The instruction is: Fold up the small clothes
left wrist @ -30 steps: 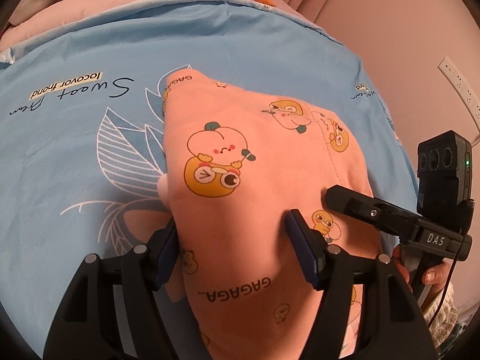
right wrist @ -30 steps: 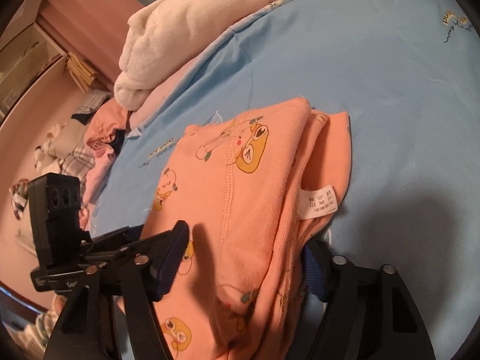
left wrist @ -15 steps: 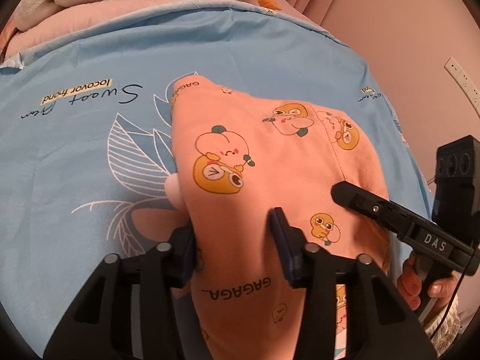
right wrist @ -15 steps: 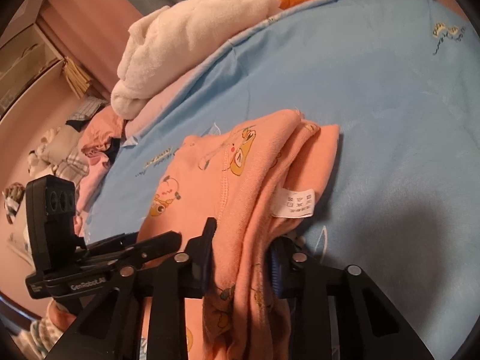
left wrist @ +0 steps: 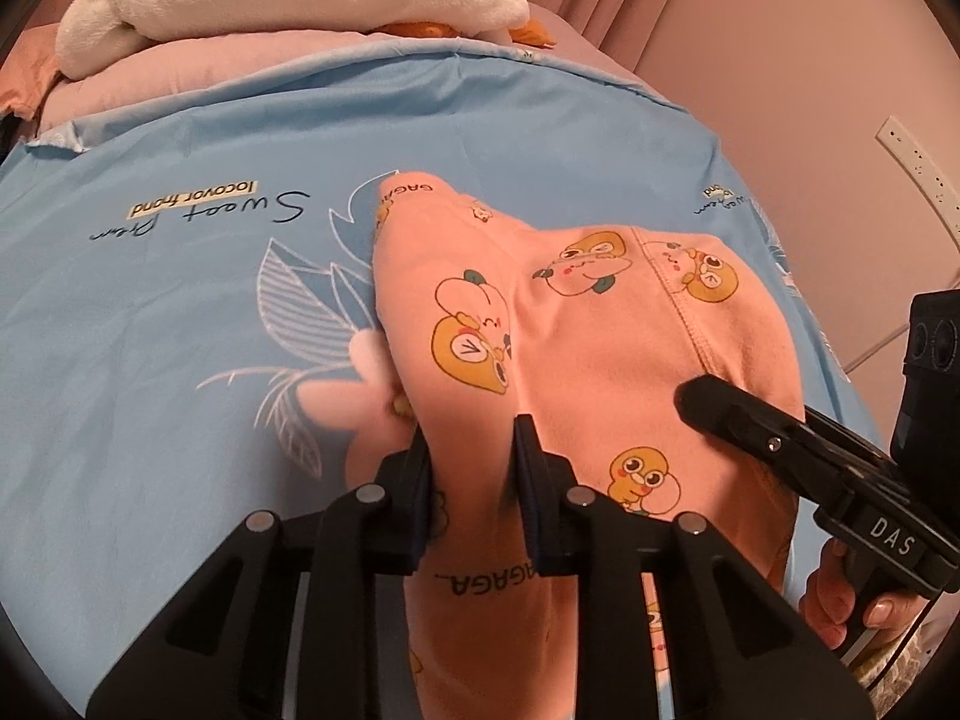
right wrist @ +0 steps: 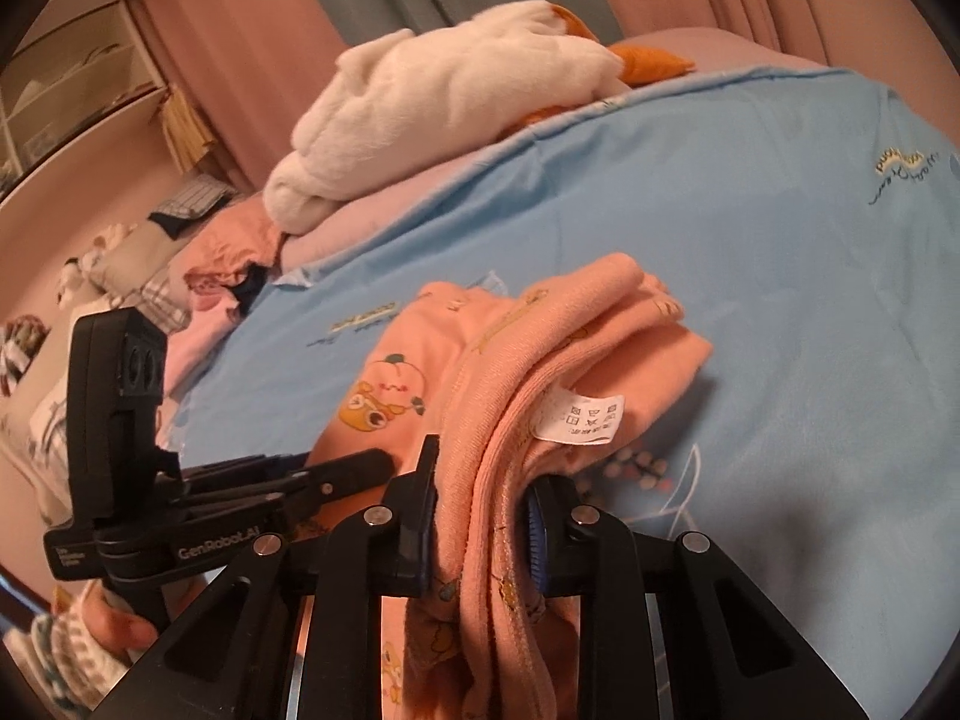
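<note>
An orange child's garment (left wrist: 600, 360) with cartoon prints lies folded on the blue sheet (left wrist: 180, 312). My left gripper (left wrist: 471, 450) is shut on its near left edge and bunches the cloth. My right gripper (right wrist: 483, 480) is shut on the near right edge, where a white care label (right wrist: 585, 417) shows. The right gripper also shows in the left wrist view (left wrist: 774, 438), and the left gripper in the right wrist view (right wrist: 336, 474). The garment's near end is raised off the sheet in both views.
A white plush blanket (right wrist: 444, 96) lies on a pink pillow (left wrist: 198, 72) at the far end of the bed. A heap of other clothes (right wrist: 150, 264) sits to the far left. A wall with a power strip (left wrist: 918, 162) is to the right.
Both grippers have closed on the garment's near edges. The near end of the garment has lifted and bunched between the jaws.
</note>
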Demonstrator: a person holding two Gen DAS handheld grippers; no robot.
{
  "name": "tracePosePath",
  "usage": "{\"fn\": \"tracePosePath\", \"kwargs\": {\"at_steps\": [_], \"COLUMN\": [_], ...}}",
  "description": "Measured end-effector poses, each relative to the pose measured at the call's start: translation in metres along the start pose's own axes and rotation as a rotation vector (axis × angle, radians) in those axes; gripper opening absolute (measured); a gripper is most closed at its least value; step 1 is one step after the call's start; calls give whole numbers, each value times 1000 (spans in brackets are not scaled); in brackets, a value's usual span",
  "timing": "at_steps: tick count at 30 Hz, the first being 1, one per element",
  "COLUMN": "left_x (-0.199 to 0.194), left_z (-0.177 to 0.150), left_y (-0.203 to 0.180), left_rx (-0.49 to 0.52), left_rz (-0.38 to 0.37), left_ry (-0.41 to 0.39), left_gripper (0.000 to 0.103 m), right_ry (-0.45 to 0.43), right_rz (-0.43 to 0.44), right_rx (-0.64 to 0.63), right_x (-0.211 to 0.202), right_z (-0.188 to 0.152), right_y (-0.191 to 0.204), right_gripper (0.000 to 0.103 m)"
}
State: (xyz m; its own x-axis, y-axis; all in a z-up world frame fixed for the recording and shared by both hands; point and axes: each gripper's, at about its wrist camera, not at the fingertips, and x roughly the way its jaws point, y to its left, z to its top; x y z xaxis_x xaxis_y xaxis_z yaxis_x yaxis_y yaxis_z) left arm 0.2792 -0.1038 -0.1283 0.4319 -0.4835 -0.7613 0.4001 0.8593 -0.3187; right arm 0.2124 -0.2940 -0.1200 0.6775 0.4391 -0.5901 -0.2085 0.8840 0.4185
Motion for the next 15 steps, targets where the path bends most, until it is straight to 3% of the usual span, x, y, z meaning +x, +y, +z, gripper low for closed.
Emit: {"fn": "tracePosePath", "kwargs": {"at_steps": [15], "left_x": [-80], "left_z": [-55], "left_y": [-5], "left_rx": [-14], "left_rz": [43], "left_ry": [-34], "left_gripper": [24], "right_ry": [17], "right_rz": [64], "right_rx": [-73], "right_x": [-42], "right_z": [-30], "right_y": [57], "right_gripper": [25]}}
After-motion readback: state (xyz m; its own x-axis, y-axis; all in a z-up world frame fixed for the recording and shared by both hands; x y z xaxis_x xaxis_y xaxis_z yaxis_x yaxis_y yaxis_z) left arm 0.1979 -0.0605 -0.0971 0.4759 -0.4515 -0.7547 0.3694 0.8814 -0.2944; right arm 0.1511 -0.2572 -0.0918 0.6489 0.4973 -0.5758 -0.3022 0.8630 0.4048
